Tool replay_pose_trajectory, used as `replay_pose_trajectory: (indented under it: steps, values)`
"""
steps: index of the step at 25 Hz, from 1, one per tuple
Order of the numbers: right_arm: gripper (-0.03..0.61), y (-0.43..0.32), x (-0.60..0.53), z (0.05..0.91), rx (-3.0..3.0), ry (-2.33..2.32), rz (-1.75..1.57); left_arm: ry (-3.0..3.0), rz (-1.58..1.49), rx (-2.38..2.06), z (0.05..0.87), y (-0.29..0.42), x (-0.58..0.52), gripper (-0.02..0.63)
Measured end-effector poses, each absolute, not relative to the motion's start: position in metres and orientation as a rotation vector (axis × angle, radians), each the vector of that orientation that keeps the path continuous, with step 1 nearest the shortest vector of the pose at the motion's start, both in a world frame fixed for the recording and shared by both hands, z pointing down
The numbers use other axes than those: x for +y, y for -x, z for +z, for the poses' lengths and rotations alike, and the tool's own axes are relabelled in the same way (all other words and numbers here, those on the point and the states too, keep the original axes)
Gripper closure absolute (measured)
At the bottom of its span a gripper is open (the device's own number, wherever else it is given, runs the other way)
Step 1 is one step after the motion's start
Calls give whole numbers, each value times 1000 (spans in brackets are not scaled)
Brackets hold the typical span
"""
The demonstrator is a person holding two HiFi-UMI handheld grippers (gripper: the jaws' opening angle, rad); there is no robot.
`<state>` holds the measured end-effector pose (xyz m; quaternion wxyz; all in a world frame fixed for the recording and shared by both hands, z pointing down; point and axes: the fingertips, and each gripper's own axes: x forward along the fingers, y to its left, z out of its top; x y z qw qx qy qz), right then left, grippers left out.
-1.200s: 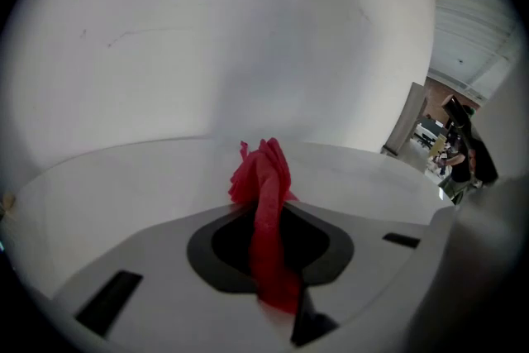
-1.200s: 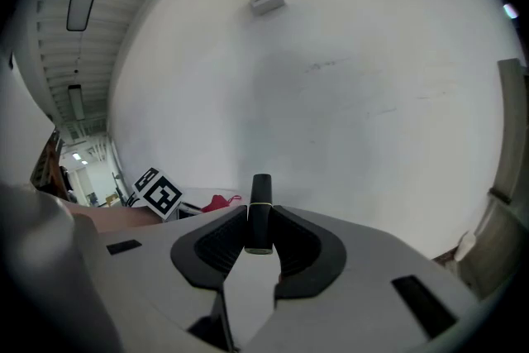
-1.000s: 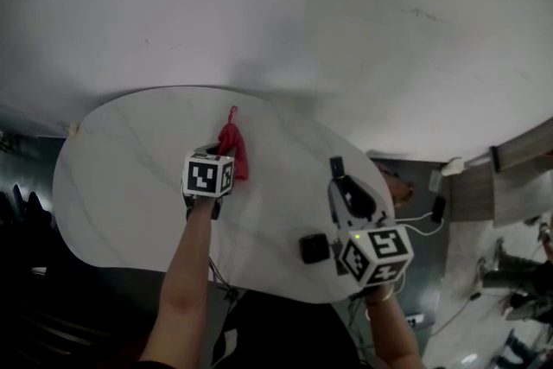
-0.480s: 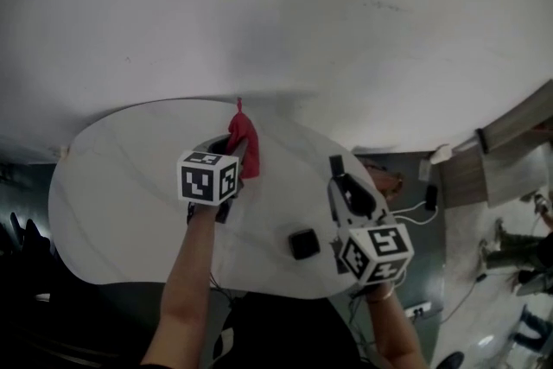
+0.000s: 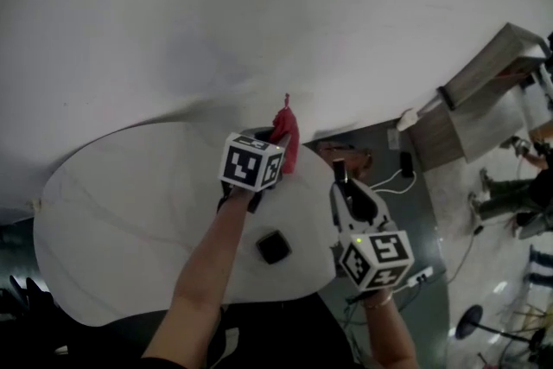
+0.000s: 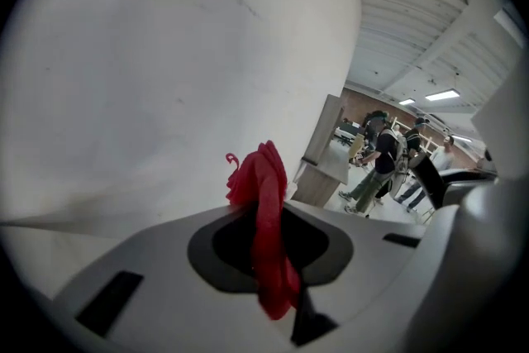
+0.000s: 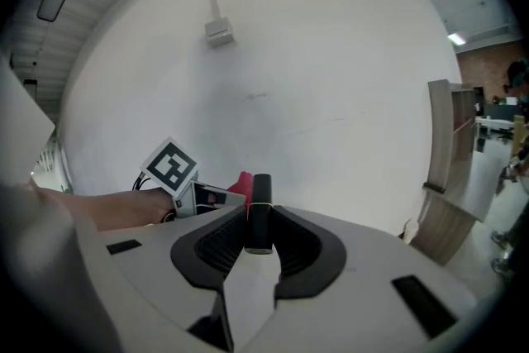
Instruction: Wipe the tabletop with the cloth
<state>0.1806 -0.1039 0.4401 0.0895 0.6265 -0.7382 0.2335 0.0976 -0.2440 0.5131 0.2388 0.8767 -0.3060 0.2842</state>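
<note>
Seemingly mid-wipe, the left tool (image 6: 266, 248) is clamped on the crumpled red cloth (image 5: 286, 134) at the far edge of the white oval bench (image 5: 121, 203), close to the white wall (image 5: 259, 13). How much is already wiped cannot be told. The right tool (image 7: 258, 240) grips a slim black stick (image 7: 260, 207). Broad bare surface lies leftward, and a small black block (image 5: 273, 246) sits nearer.

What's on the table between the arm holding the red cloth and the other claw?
A small black block sits on the white table between that left arm and the right claw. Only the head view shows it.
</note>
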Motion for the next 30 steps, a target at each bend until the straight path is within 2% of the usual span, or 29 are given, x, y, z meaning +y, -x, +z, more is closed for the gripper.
replay_pose_trajectory:
  steps: [5,11,24,30]
  values:
    - [486,-190,-103,450,-2152,-1884,728,-2382,916,-800,547,-124,-249,555]
    - [486,-177,-116,455,-2177,-1824,740,-2321,1007,-887,569,-90,-266,555]
    - [486,-71,-160,460,-2354,-1485,651,-2030,877,-1365,566,144,-293,555]
    - [486,-46,-169,463,-2386,-1417,677,-1877,790,-1523,562,223,-278,555]
